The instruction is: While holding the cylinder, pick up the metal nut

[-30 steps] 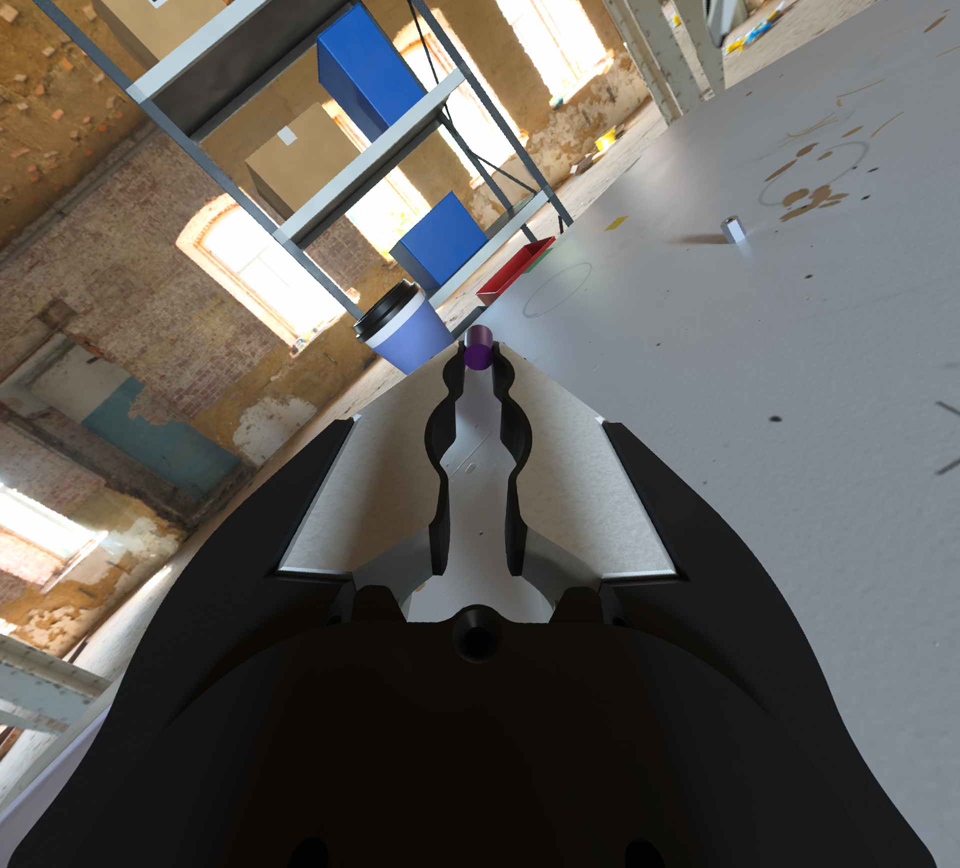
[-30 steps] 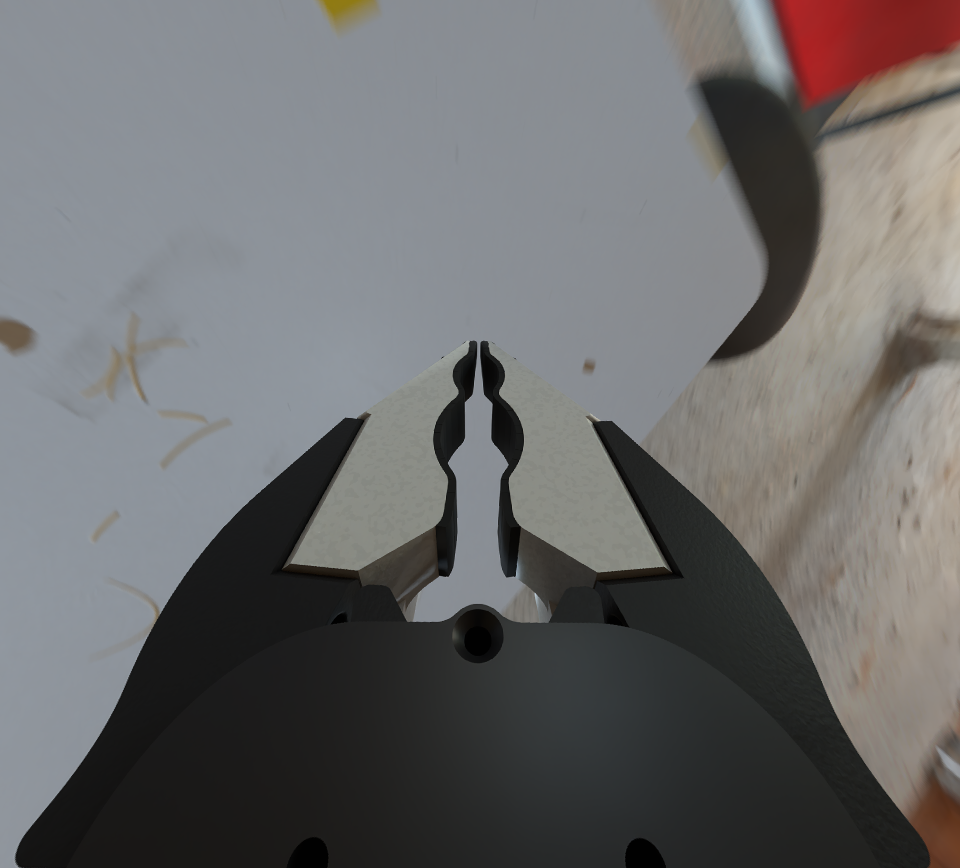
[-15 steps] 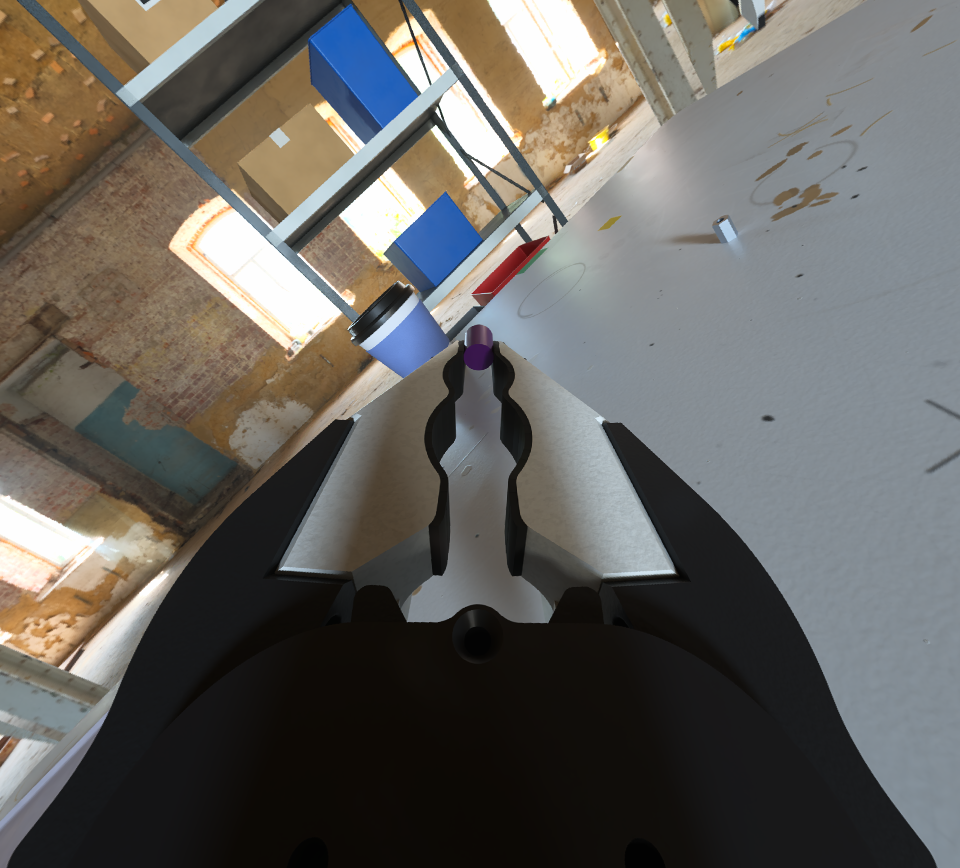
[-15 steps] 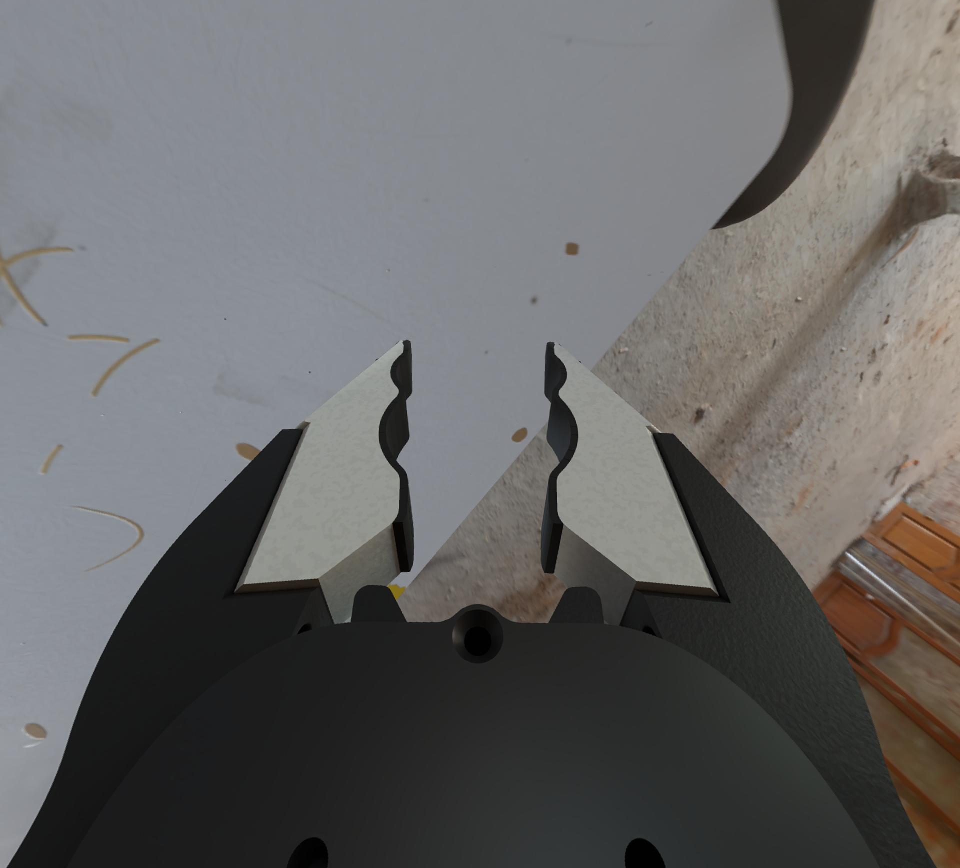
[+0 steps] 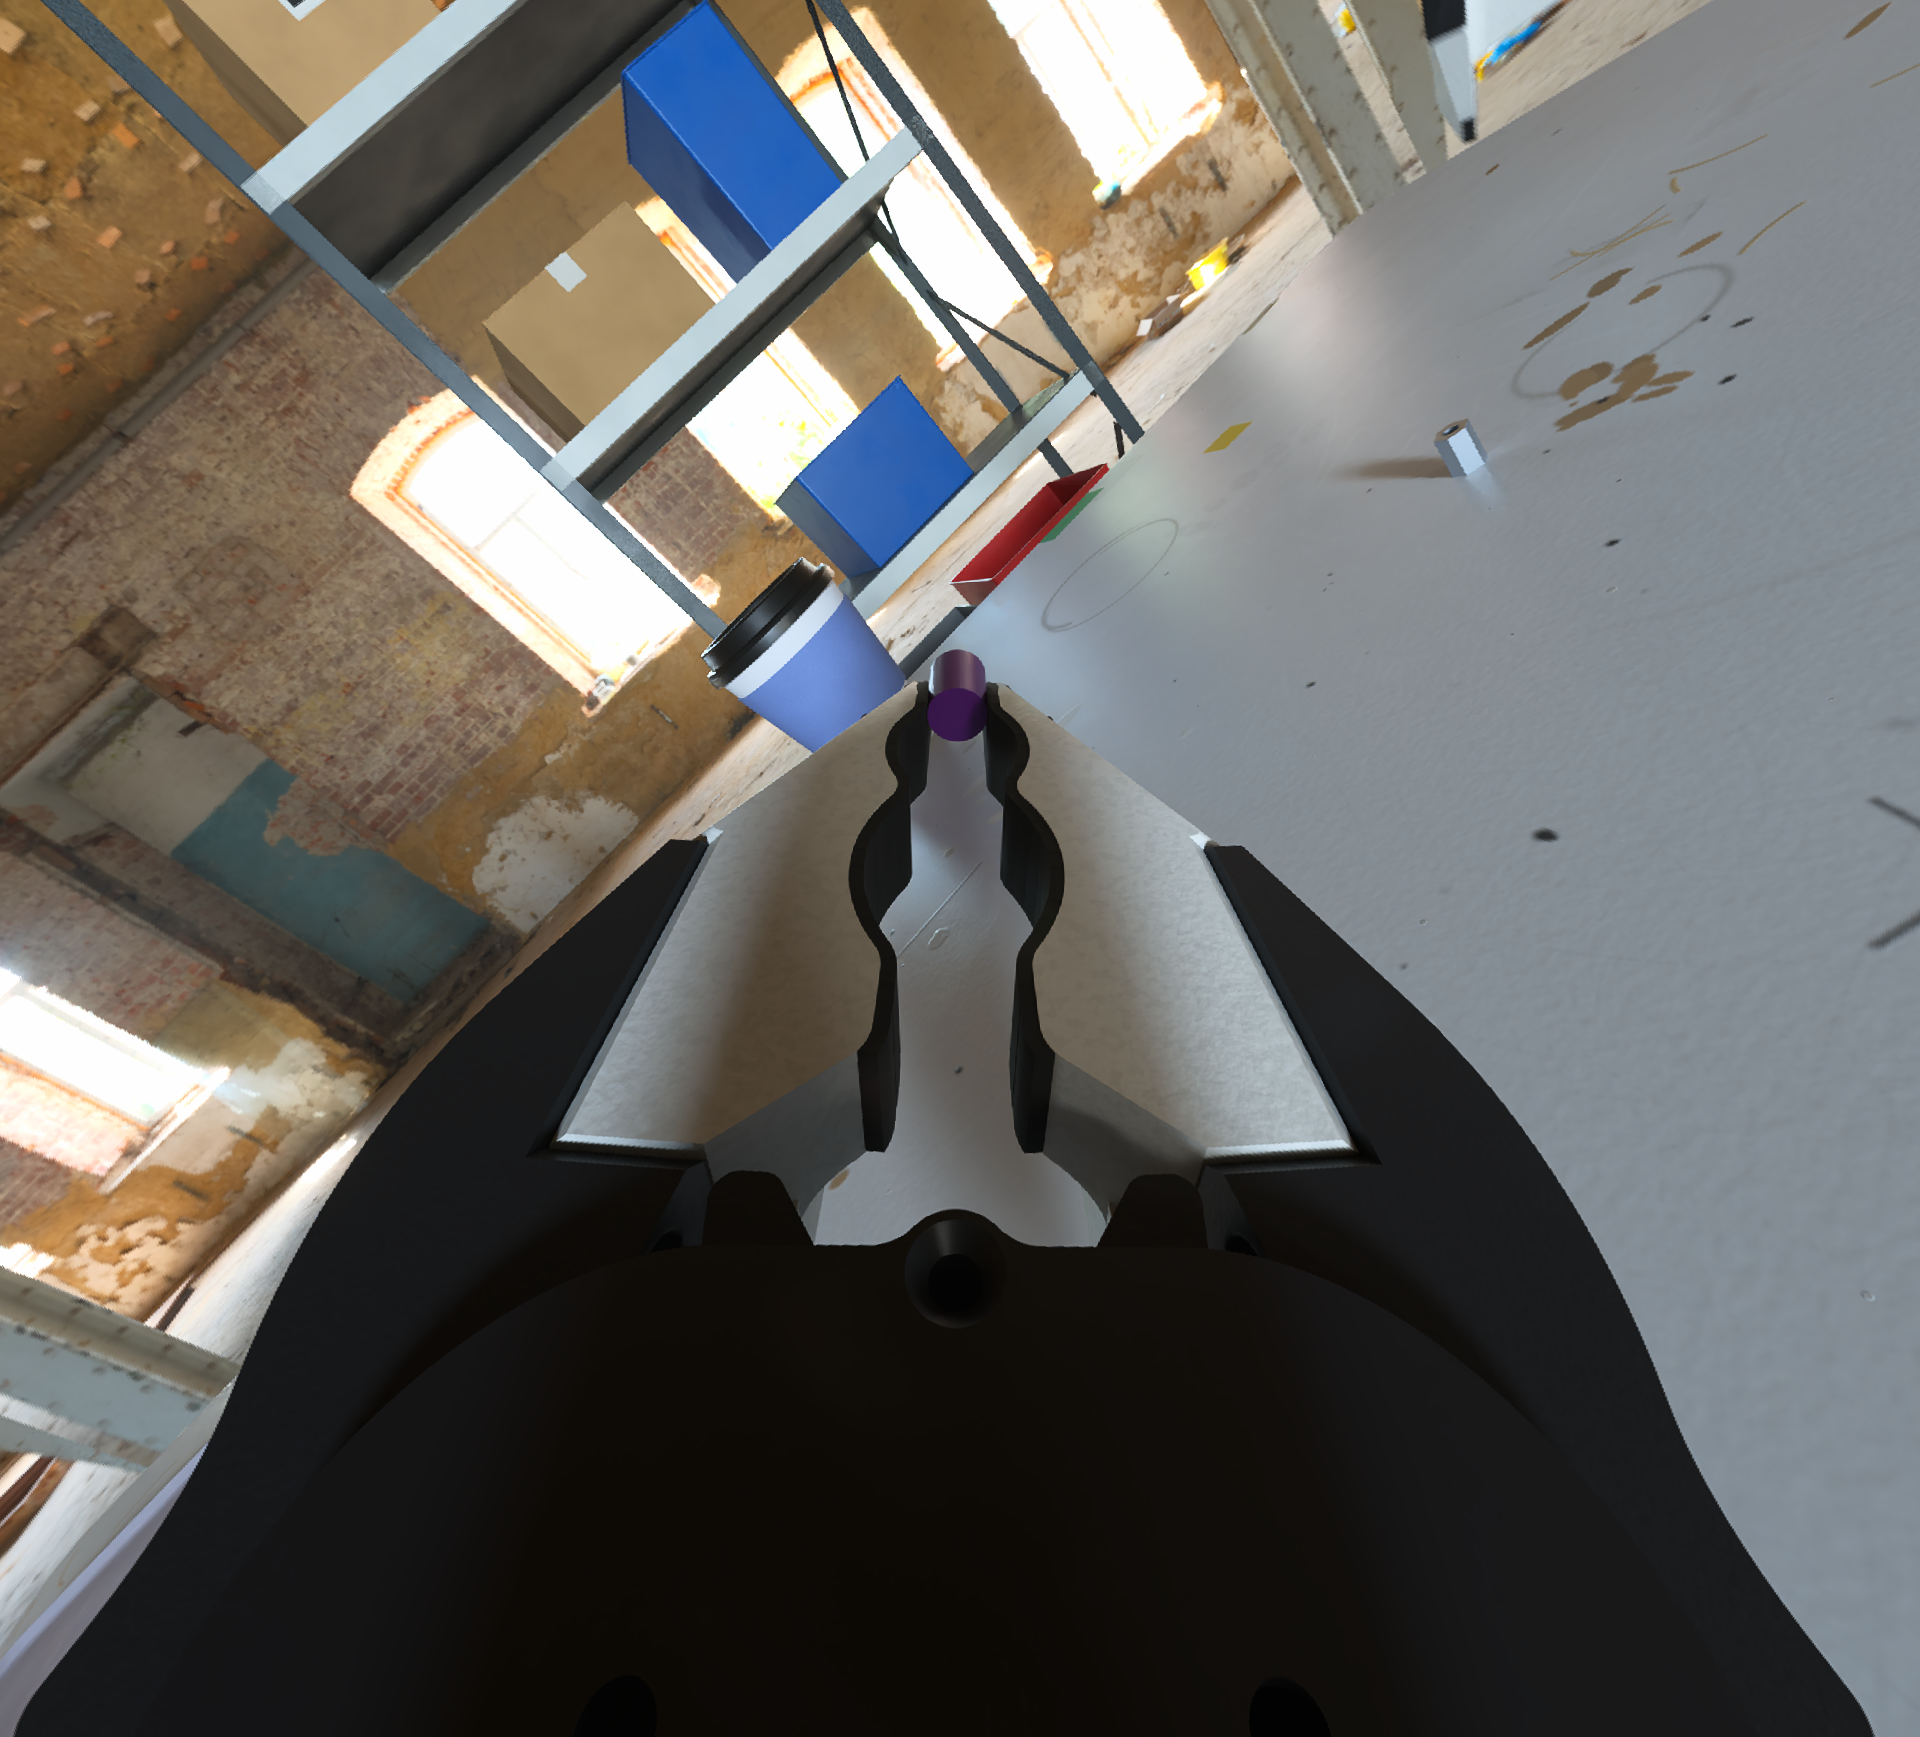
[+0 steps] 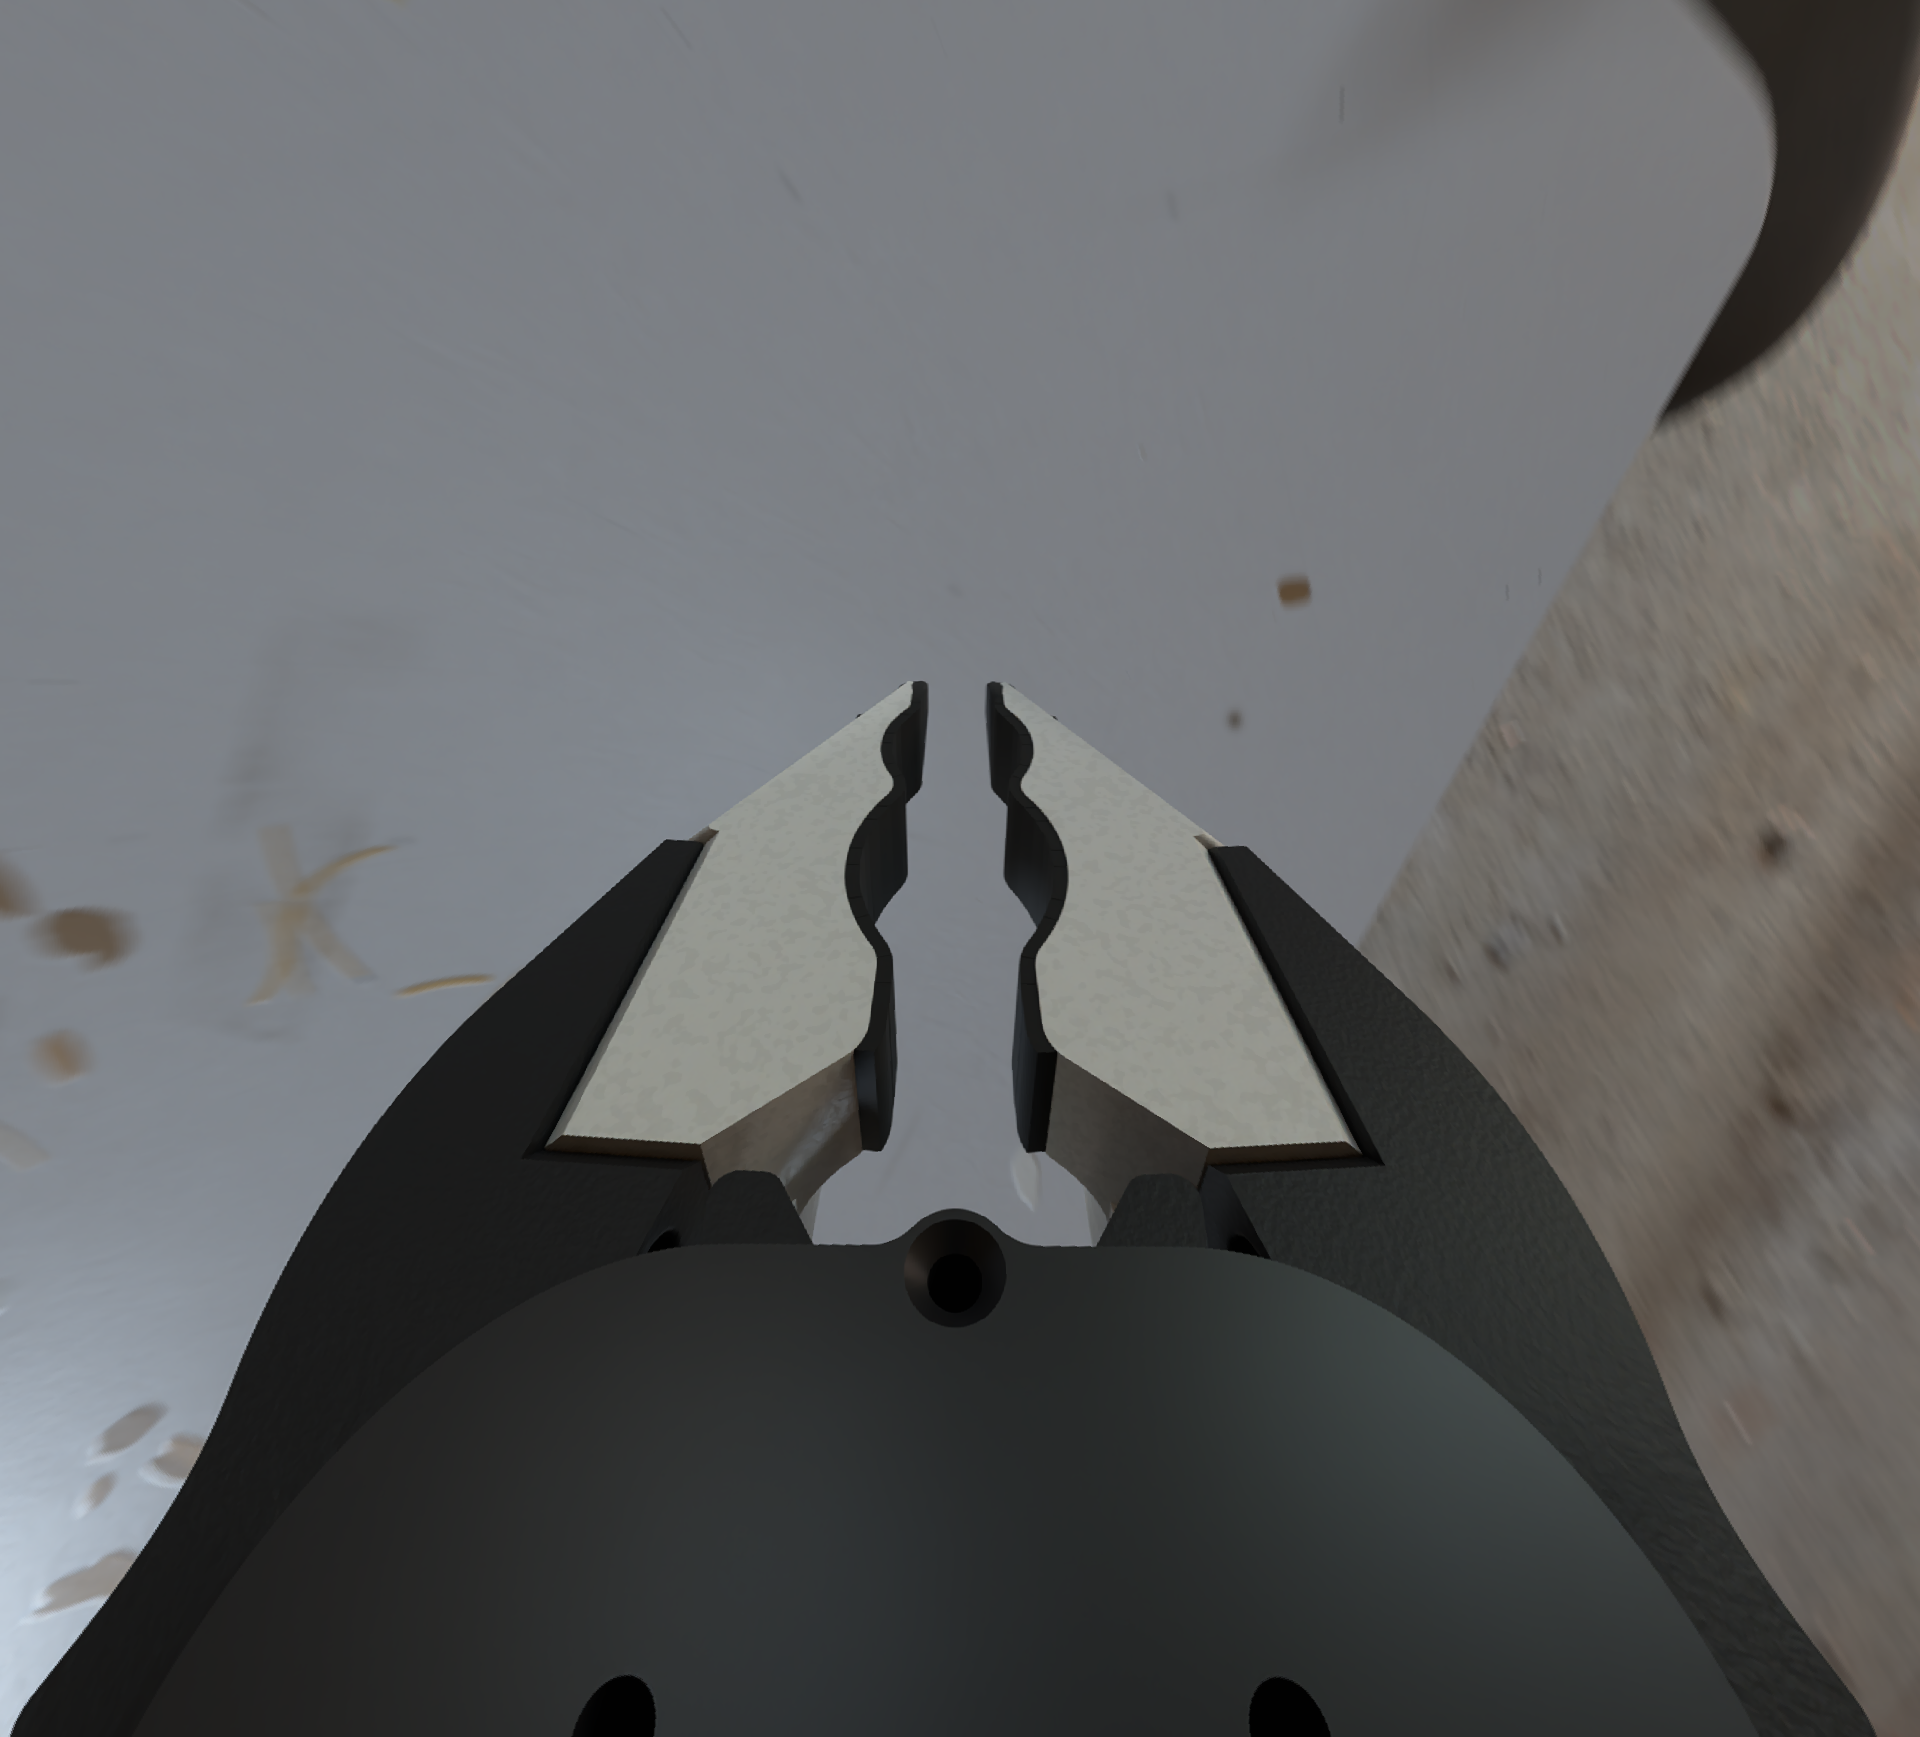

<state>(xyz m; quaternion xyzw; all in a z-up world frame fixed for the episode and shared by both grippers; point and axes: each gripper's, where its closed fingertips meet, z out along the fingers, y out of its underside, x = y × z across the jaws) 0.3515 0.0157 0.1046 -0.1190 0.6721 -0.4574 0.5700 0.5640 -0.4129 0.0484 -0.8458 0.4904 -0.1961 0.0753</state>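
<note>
Purple, the cylinder (image 5: pixel 956 706) sits pinched between the tips of the left hand-held gripper (image 5: pixel 954 713), above the grey worktop (image 5: pixel 1455 856). The metal nut (image 5: pixel 1460 449) lies on the worktop well apart, beside brown stains. The right hand-held gripper (image 6: pixel 953 719) hovers over the worktop (image 6: pixel 727 337) near its corner, jaws narrowly parted, holding nothing.

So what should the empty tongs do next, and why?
Probably swing toward the metal nut, opening wider on the way. The right tongs hold nothing, stand only narrowly apart, and see bare table; the left tongs already grip the purple cylinder.
</note>
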